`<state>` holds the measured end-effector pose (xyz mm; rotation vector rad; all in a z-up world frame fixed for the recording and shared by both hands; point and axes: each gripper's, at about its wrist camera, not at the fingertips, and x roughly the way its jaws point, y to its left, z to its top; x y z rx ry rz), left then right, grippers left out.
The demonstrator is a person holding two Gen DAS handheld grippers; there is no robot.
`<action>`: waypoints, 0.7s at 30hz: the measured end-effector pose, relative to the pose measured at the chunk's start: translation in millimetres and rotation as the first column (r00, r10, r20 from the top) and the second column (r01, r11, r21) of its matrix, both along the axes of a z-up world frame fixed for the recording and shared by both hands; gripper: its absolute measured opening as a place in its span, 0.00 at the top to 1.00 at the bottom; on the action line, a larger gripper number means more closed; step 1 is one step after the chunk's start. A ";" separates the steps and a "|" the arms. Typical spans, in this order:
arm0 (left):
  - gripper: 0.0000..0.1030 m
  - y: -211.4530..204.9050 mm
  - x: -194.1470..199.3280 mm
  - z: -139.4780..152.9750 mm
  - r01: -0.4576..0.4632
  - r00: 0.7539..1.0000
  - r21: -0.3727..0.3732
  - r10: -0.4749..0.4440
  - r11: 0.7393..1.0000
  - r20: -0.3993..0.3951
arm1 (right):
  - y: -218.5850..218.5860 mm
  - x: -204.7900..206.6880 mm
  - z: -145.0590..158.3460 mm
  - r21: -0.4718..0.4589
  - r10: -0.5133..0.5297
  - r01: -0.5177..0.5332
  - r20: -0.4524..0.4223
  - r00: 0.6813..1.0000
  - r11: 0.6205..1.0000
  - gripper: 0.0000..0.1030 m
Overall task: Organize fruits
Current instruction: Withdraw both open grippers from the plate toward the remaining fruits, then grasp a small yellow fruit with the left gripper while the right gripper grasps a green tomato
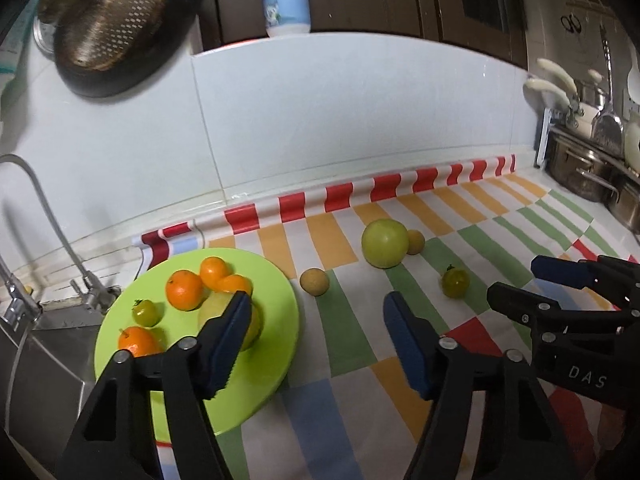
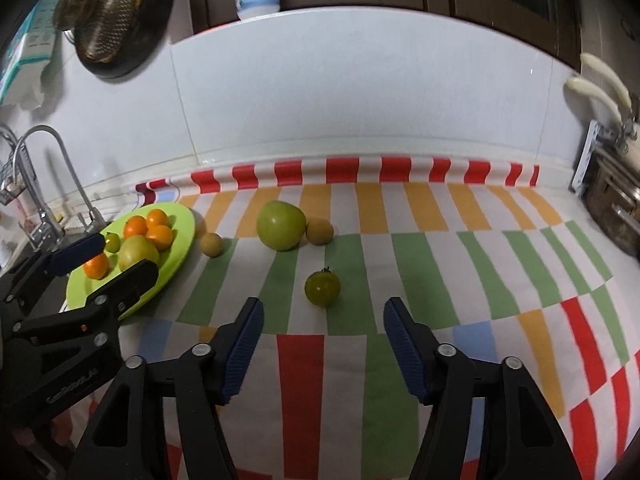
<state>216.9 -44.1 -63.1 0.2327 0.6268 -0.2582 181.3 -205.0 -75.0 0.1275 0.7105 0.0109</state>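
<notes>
Left gripper [image 1: 316, 338]: jaws apart with nothing between the pads; it hangs over the near right edge of the green plate, and its left finger stands in front of the pale fruit on that plate.
Right gripper [image 2: 323, 344]: jaws apart and empty, pointing down at the cloth, with the small green tomato just ahead of the gap and clear of both pads.
Small green tomato [image 2: 322, 288]: alone on a green stripe of the cloth, stalk up, nearer the camera than the other loose fruit.
Large green fruit [image 2: 281, 225]: on the cloth behind the tomato, with a small tan round fruit [image 2: 319, 231] touching its right side.
Second tan fruit [image 2: 211, 244]: on the cloth between the large green fruit and the plate, just beside the plate's rim.
Green plate [image 1: 276, 280]: at the left end of the cloth, next to the sink; it carries four oranges [image 1: 184, 290], one small green tomato [image 1: 145, 313] and a pale yellow-green fruit [image 2: 138, 252].
Cloth [image 2: 424, 272]: chequered in orange, green, red, blue and white, covering the counter up to the white tiled wall.
Sink tap [image 1: 60, 240]: curved metal, left of the plate.
Colander [image 1: 108, 16]: hanging on the wall, upper left.
Pots [image 1: 588, 168]: steel, at the far right of the counter.
</notes>
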 end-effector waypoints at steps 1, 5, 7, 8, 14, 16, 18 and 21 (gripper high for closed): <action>0.37 -1.8 3.5 -1.8 0.000 1.000 0.006 0.000 1.000 -0.002 | -0.4 2.7 -2.8 0.005 0.002 -0.002 -0.009 1.000 1.000 0.43; 0.49 -8.9 20.4 -8.2 -0.001 1.000 0.029 0.002 1.000 -0.009 | 0.2 15.4 -10.8 0.015 0.008 -0.008 -0.030 1.000 1.000 0.47; 0.53 -12.4 30.2 -12.2 -0.004 1.000 0.037 0.005 0.999 -0.022 | 1.3 21.3 -13.2 0.014 0.007 -0.006 -0.034 0.999 1.000 0.47; 0.54 -13.8 35.0 -14.1 -0.005 0.999 0.038 0.006 0.999 -0.033 | 1.5 24.0 -14.5 0.014 0.004 -0.003 -0.039 0.999 1.000 0.50; 0.59 -21.6 56.0 -25.6 -0.012 0.998 0.056 0.015 0.998 -0.054 | -0.3 38.6 -25.9 0.054 0.000 0.004 -0.074 0.997 0.999 0.55; 0.61 -23.3 61.4 -28.9 -0.011 0.997 0.055 0.014 0.998 -0.070 | -0.7 42.4 -29.1 0.064 0.000 0.006 -0.086 0.996 0.998 0.56; 0.63 -24.6 66.8 -32.2 -0.012 0.997 0.061 0.017 0.998 -0.082 | -1.1 47.5 -32.9 0.075 -0.001 0.008 -0.101 0.995 0.997 0.57; 0.65 -26.0 75.4 -35.7 -0.015 0.994 0.071 0.022 0.997 -0.103 | -3.0 53.4 -35.7 0.090 0.002 0.008 -0.109 0.994 0.996 0.58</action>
